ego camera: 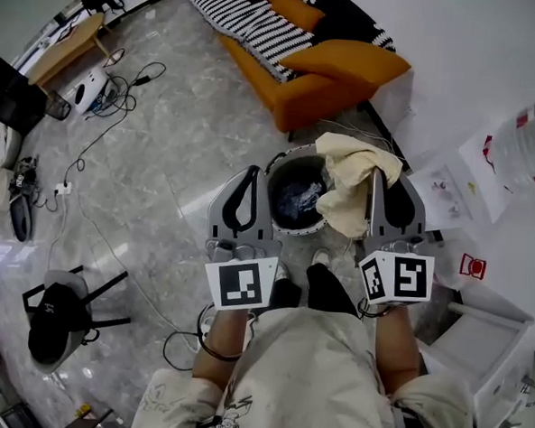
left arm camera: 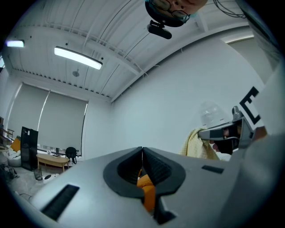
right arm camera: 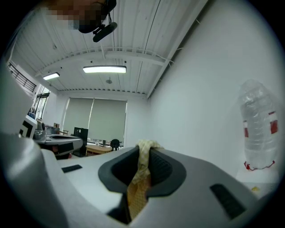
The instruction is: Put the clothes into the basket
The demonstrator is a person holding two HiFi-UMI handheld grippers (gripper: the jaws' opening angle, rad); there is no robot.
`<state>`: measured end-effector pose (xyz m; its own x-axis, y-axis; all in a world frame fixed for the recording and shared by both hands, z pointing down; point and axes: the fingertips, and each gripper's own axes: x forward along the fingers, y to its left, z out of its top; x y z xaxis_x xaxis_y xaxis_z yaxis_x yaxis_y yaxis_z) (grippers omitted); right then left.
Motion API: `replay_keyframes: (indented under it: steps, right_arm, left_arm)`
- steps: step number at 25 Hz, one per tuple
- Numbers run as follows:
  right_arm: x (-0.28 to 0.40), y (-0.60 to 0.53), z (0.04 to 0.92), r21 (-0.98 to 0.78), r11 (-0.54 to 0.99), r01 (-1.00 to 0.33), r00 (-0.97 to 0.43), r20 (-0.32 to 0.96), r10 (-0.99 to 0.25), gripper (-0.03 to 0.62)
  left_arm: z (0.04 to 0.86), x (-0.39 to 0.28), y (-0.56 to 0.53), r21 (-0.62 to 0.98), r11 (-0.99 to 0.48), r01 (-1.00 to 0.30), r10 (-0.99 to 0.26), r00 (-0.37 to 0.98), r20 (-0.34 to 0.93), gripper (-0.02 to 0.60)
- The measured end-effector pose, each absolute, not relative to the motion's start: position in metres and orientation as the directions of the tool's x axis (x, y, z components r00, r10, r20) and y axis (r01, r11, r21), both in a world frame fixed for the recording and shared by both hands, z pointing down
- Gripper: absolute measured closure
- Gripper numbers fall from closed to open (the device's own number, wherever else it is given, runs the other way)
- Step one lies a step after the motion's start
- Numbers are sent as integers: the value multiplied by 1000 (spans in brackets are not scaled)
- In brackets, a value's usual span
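A pale yellow cloth [ego camera: 355, 182] hangs bunched from my right gripper [ego camera: 378, 176], which is shut on it. The cloth drapes over the right rim of the round dark basket [ego camera: 295, 229] on the floor. A bluish garment [ego camera: 300, 200] lies inside the basket. In the right gripper view the cloth [right arm camera: 140, 178] runs down between the pressed jaws of the right gripper [right arm camera: 144, 149]. My left gripper [ego camera: 250, 173] is held level beside the basket's left rim, shut with nothing in it. In the left gripper view the left gripper [left arm camera: 142, 153] has its jaws together, and the cloth [left arm camera: 196, 144] shows at the right.
An orange sofa [ego camera: 335, 72] with a striped blanket [ego camera: 248, 22] stands just beyond the basket. Cables [ego camera: 90, 152] trail over the marble floor at left. A black stool [ego camera: 58, 318] stands at lower left. A large water bottle [ego camera: 529, 143] and white furniture [ego camera: 481, 344] are at the right.
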<state>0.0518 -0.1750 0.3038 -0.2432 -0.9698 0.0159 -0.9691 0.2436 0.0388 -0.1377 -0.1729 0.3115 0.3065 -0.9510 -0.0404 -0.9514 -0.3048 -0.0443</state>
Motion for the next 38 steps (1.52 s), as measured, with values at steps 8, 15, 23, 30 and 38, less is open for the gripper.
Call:
replay_keyframes:
  steps: [8, 15, 23, 30, 38]
  right_arm:
    - [56, -203, 336, 21, 291, -957, -289, 75, -954, 562]
    - [60, -239, 394, 16, 352, -936, -344, 165, -924, 562]
    - [51, -274, 481, -23, 419, -908, -404, 313, -859, 562]
    - [38, -293, 577, -50, 473, -880, -441, 457, -772, 562]
    - [25, -299, 705, -100, 494, -864, -433, 648, -626, 562]
  left_arm:
    - [327, -126, -197, -39, -278, -960, -959, 280, -46, 580]
    - [355, -116, -219, -51, -218, -975, -975, 220, -40, 580]
    - [398, -122, -235, -53, -140, -989, -990, 138, 39, 580]
    - [429, -127, -243, -70, -87, -994, -991, 79, 111, 580]
    - [457, -134, -244, -72, -34, -997, -986, 22, 168, 580]
